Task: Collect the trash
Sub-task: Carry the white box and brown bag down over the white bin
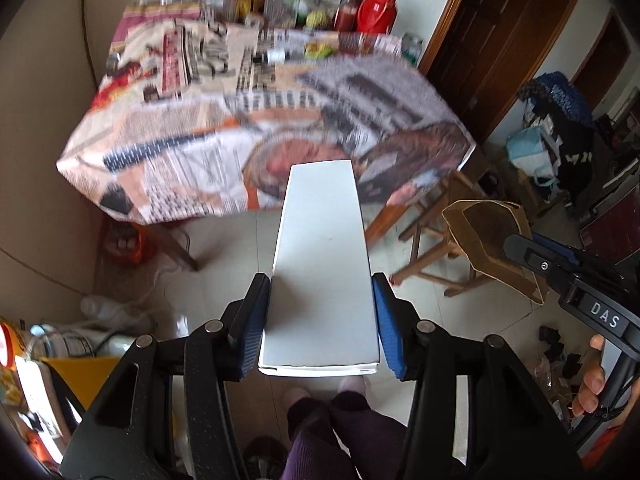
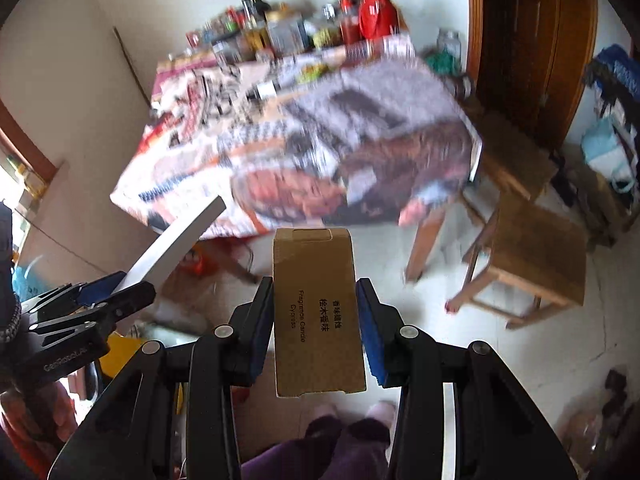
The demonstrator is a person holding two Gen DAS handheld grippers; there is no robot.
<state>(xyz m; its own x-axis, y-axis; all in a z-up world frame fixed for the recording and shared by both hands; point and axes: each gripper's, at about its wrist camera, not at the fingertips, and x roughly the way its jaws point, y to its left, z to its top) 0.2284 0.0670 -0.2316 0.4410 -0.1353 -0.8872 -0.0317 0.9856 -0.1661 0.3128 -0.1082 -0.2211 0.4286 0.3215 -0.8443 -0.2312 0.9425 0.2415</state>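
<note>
My left gripper [image 1: 321,322] is shut on a long white box [image 1: 322,264], held in the air in front of the table; the white box also shows at the left of the right wrist view [image 2: 176,240]. My right gripper [image 2: 315,328] is shut on a brown cardboard candle box [image 2: 318,312], also held above the floor. In the left wrist view the brown box [image 1: 490,244] appears at the right, open end facing me, in the right gripper [image 1: 532,256].
A table with a newspaper-print cloth [image 1: 256,128] stands ahead, its far side crowded with bottles and jars [image 1: 288,4]. A wooden stool [image 2: 532,256] stands to the right. Clutter lies on the floor at left [image 1: 60,344] and right [image 1: 560,352]. My legs [image 1: 336,420] are below.
</note>
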